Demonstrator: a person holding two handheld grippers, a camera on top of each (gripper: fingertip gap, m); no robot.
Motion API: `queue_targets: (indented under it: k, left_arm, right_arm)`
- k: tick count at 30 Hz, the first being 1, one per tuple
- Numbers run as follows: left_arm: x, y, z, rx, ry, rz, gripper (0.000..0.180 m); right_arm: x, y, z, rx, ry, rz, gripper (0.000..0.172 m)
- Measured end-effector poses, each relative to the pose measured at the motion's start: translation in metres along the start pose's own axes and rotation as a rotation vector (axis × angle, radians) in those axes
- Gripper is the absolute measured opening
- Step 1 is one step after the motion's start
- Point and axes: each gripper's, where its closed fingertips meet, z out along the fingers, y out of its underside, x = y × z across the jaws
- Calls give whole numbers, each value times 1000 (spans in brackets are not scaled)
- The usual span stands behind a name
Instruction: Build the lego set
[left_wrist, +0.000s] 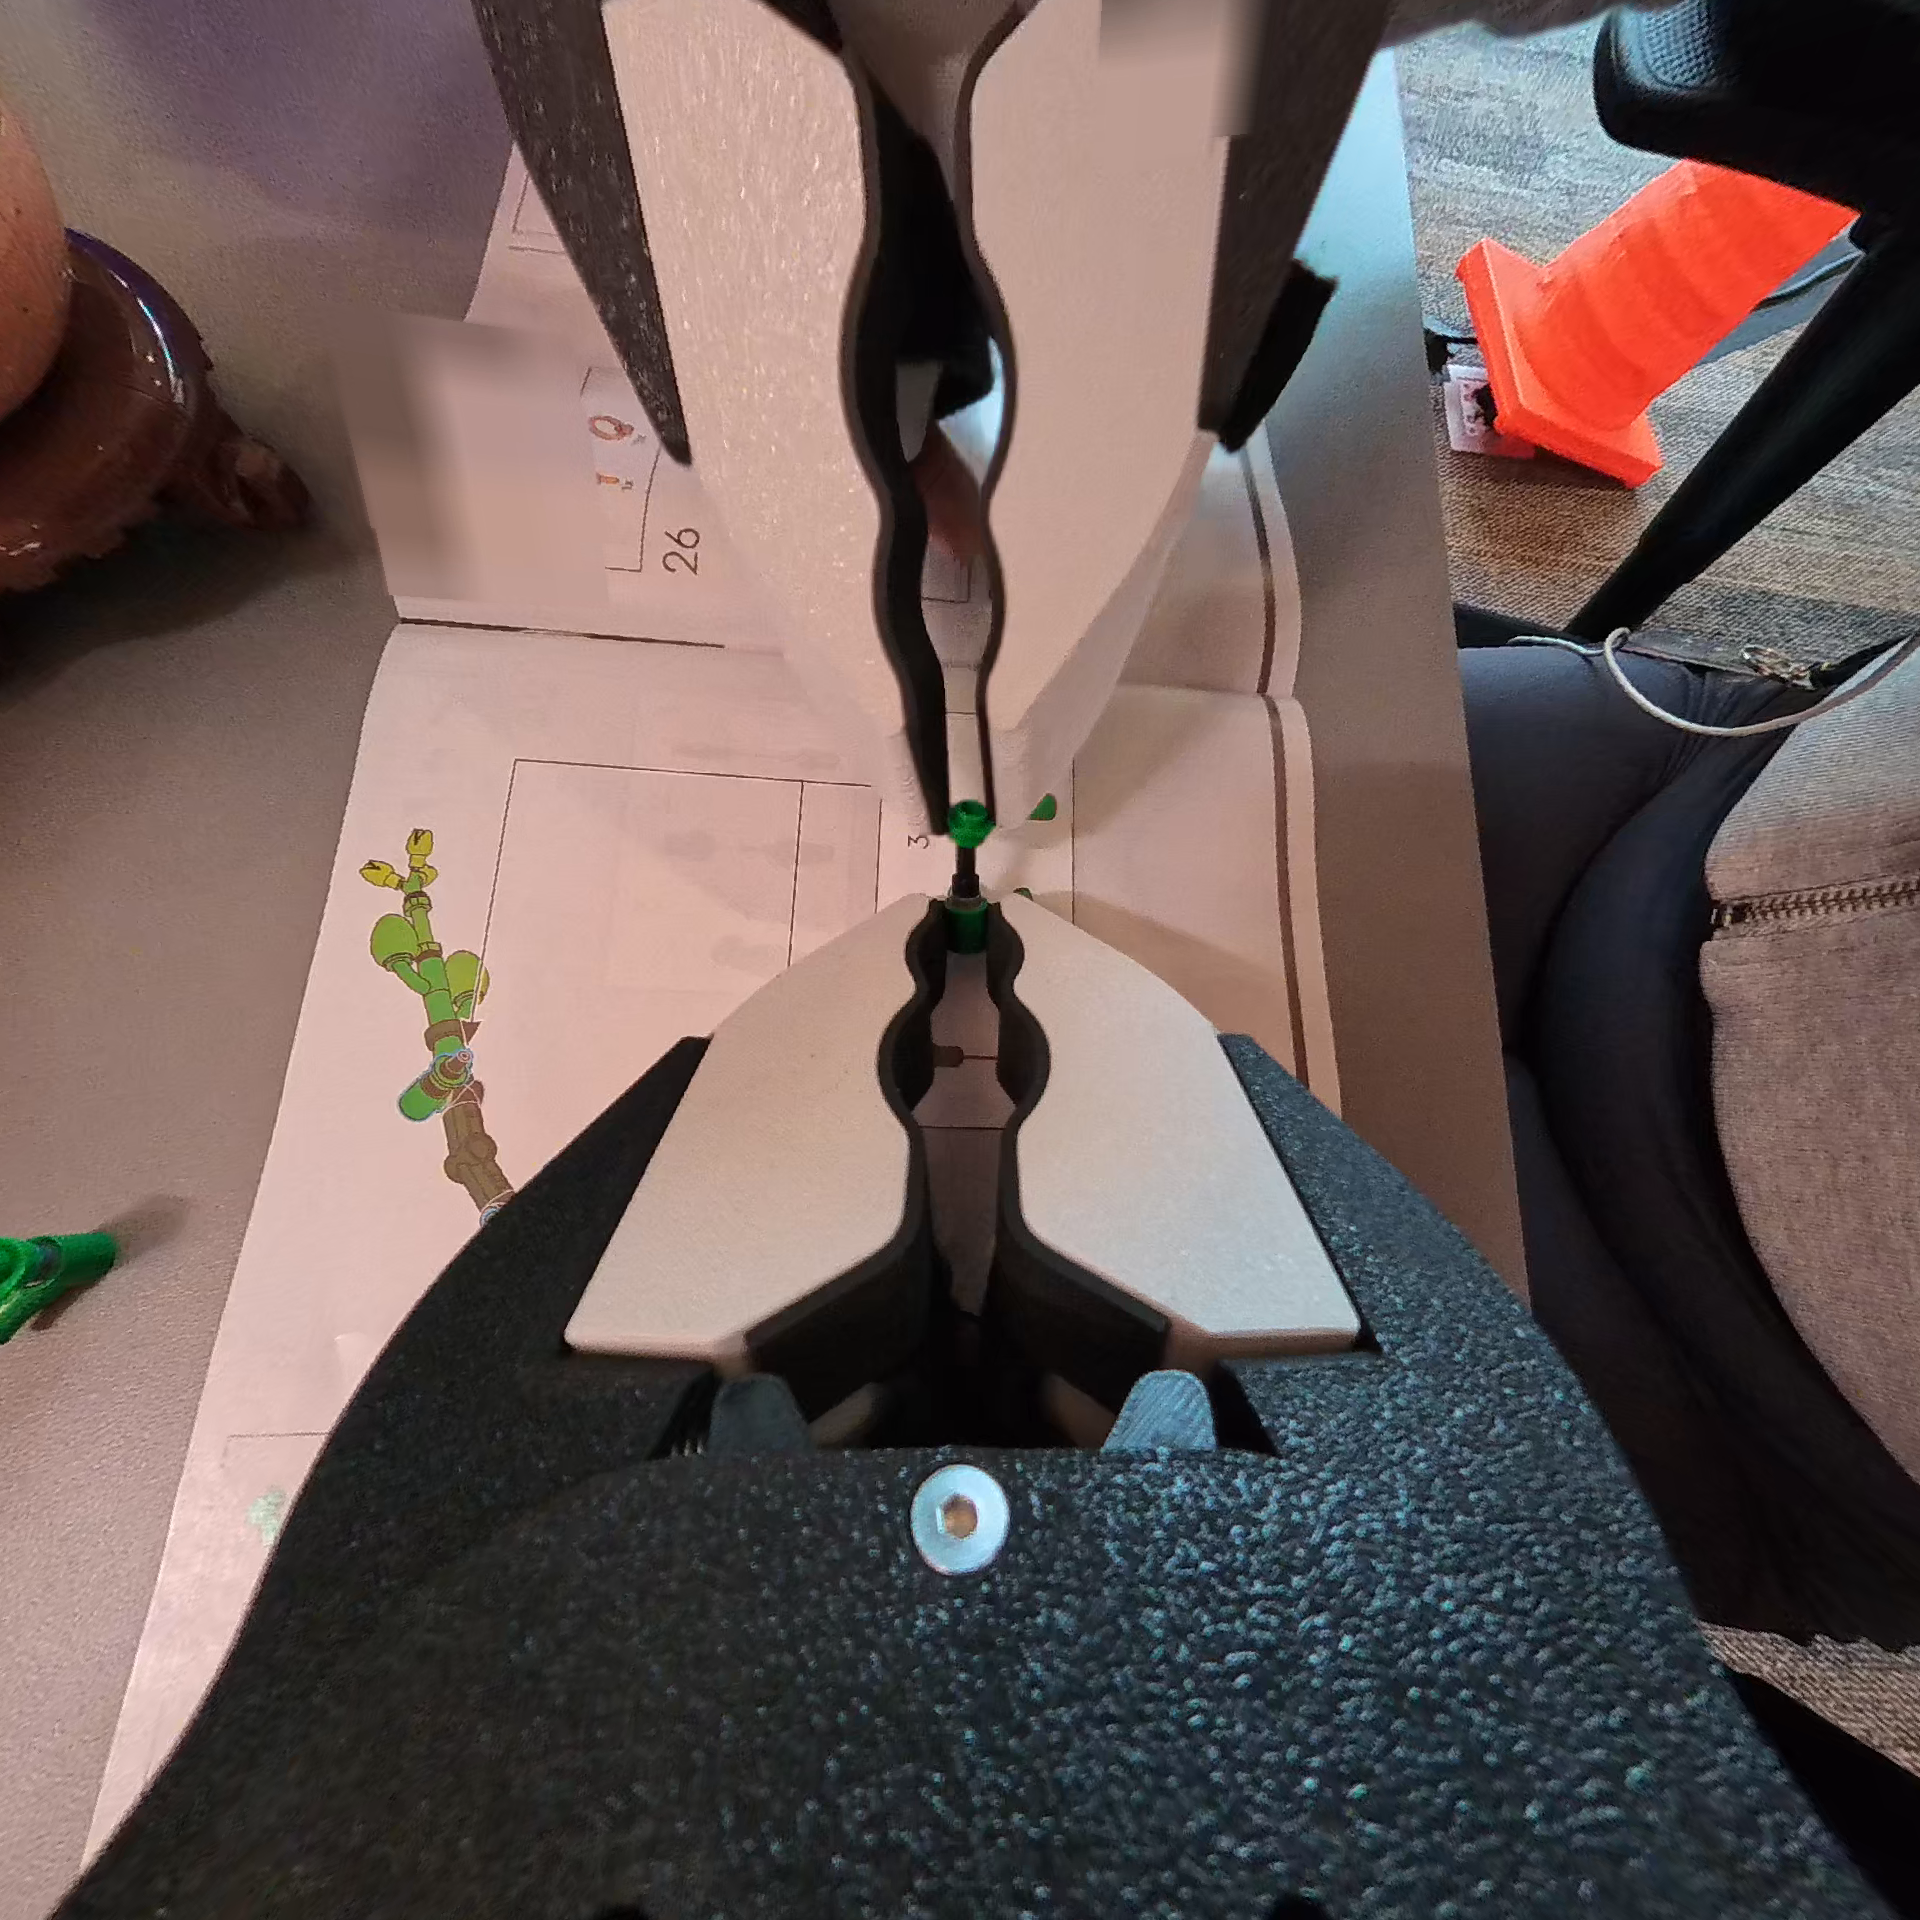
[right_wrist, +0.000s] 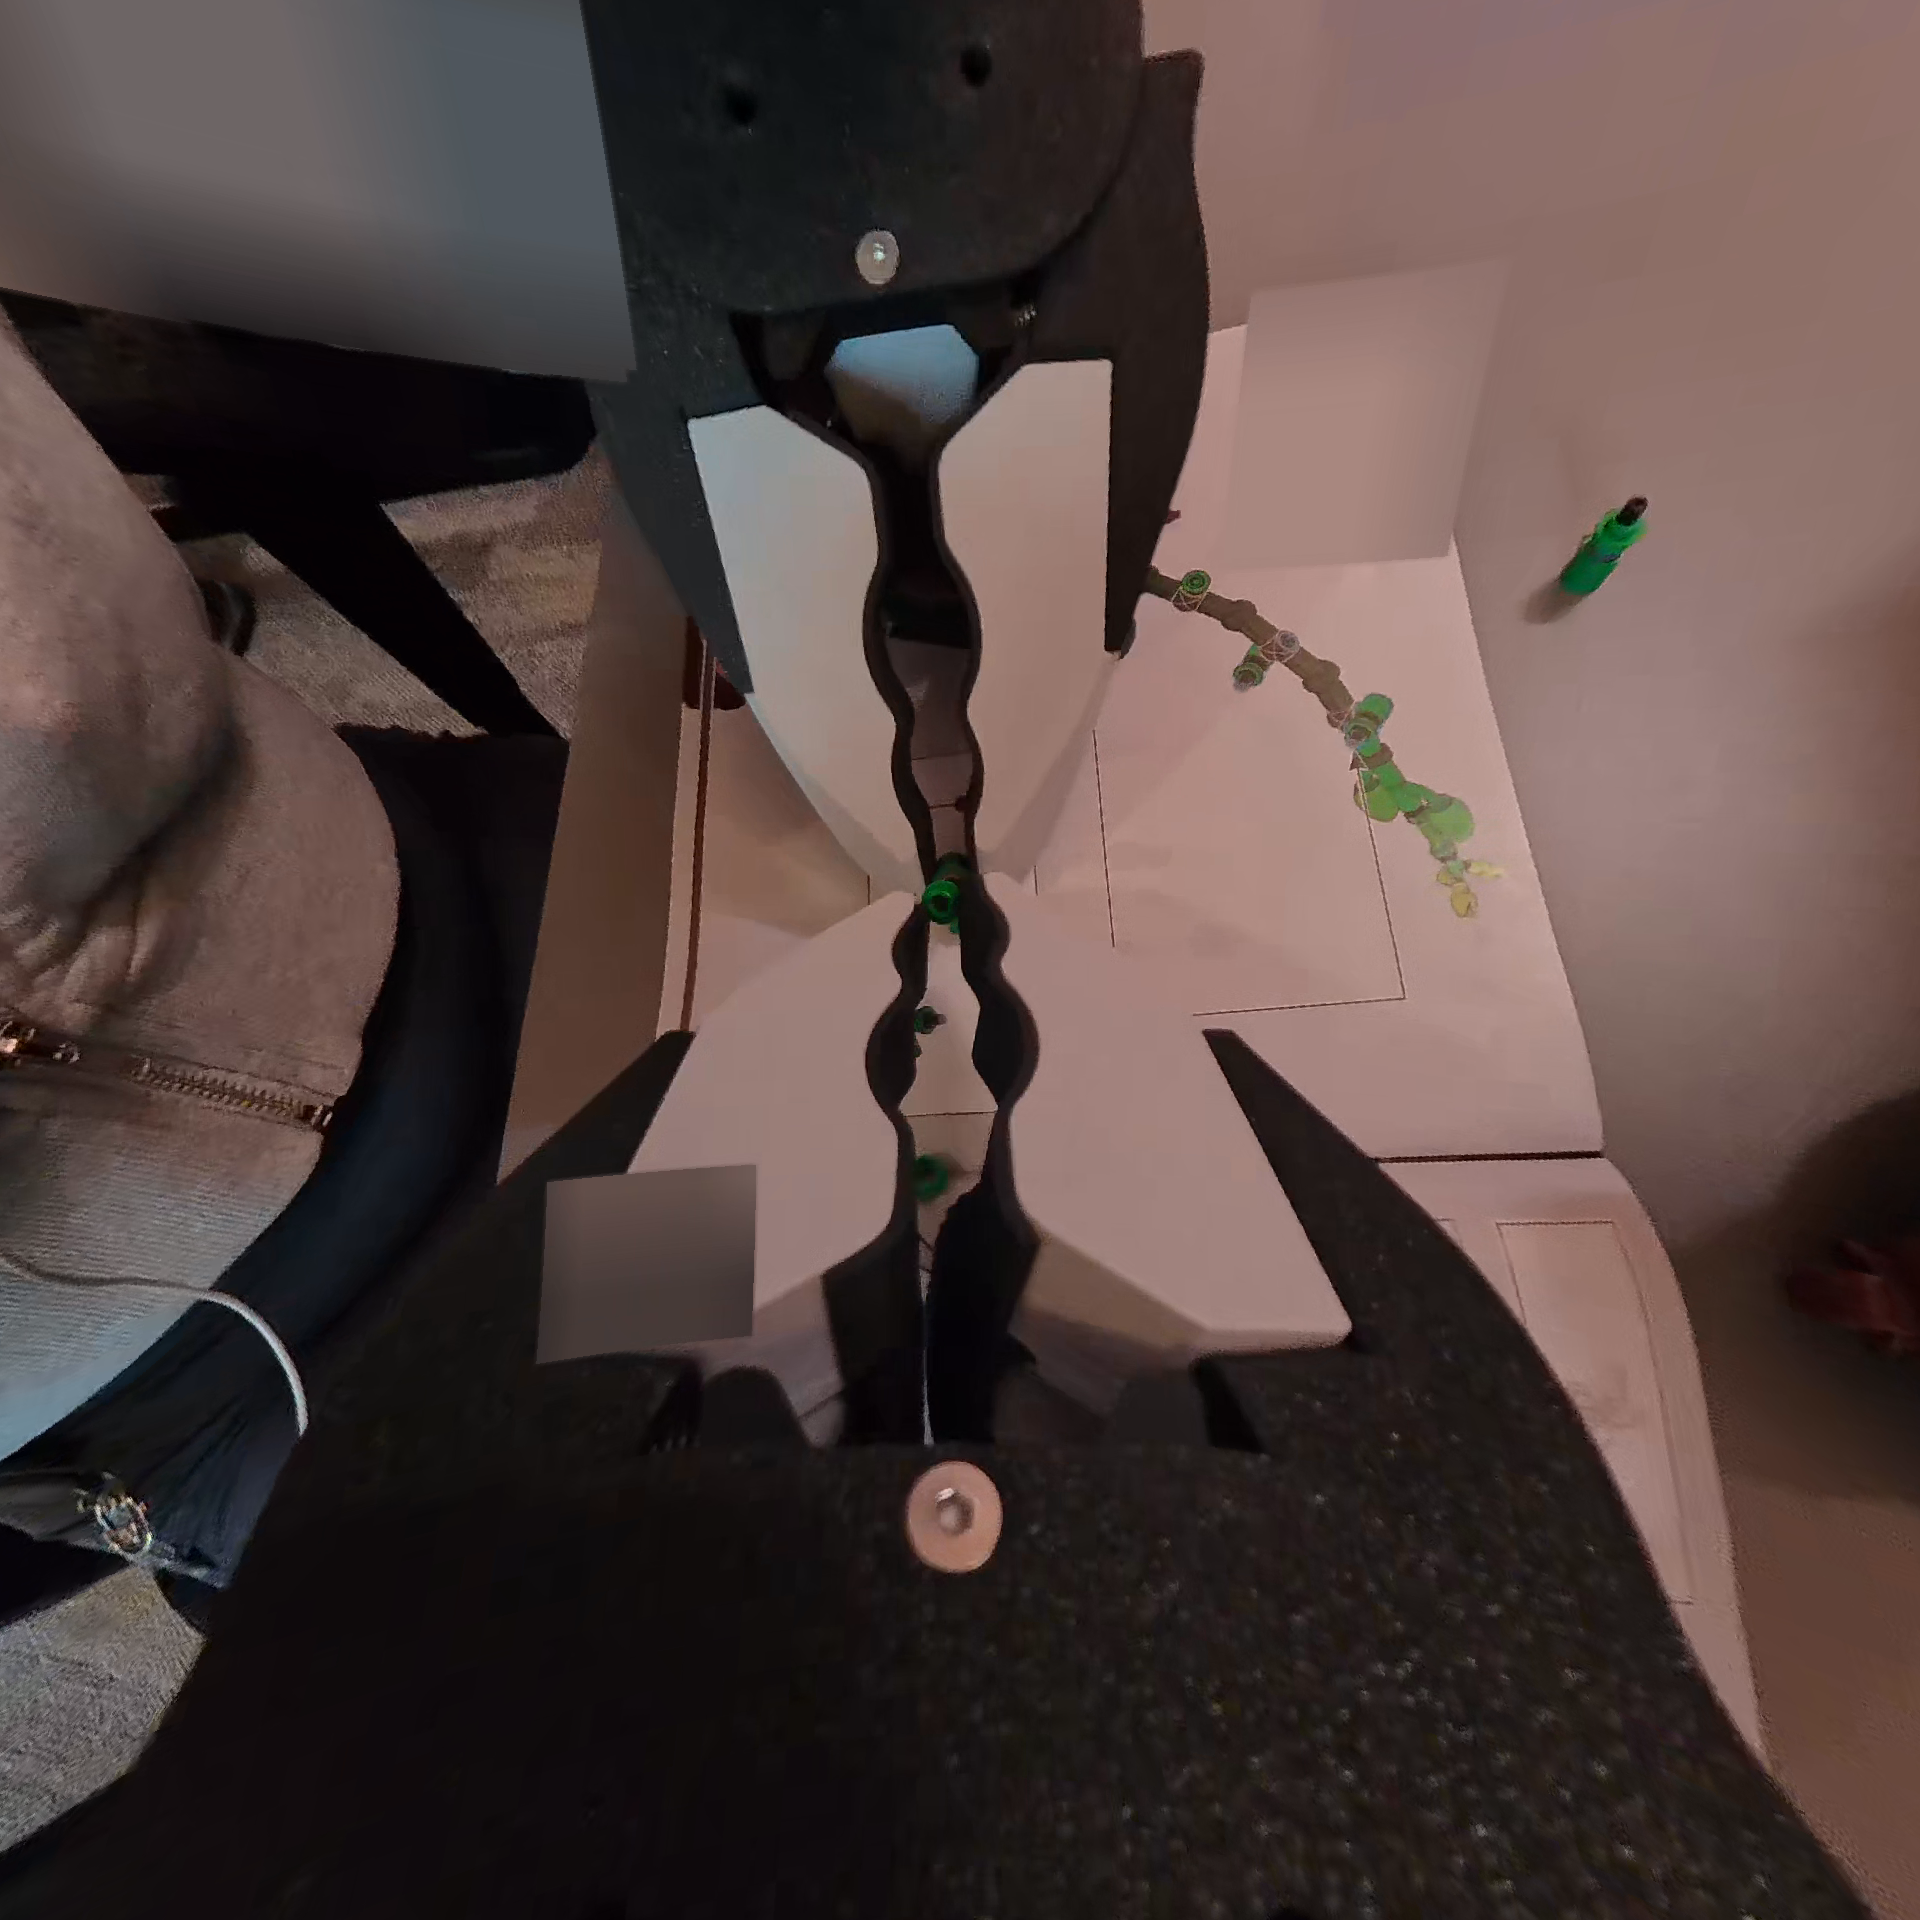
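My left gripper is shut on a small green cylinder with a black pin sticking out of its front. My right gripper comes in from the opposite side, tip to tip with the left one, and is shut on a small green round piece. In the left wrist view that round piece sits at the far end of the black pin, between the right gripper's fingertips. The left gripper's green cylinder also shows in the right wrist view. Both grippers hover over an open instruction booklet.
A loose green piece lies on the table left of the booklet; it also shows in the right wrist view. Small green bits lie on the page under my right gripper. An orange cone, a brown object and a seated person's grey jacket surround the table. Both grippers' tips are close together, under 4 cm apart.
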Motion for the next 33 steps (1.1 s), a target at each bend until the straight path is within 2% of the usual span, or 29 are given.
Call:
queue_targets:
  k: [5,30,33]
  left_arm:
    - [2,-1,0,1,1,-2,6]
    - [4,1,0,0,9,-12,6]
    - [4,1,0,0,6,-8,6]
  right_arm:
    - [0,0,-2,98,-25,72,5]
    - [0,5,4,101,-112,119,5]
    - [-1,6,3,102,-160,221,5]
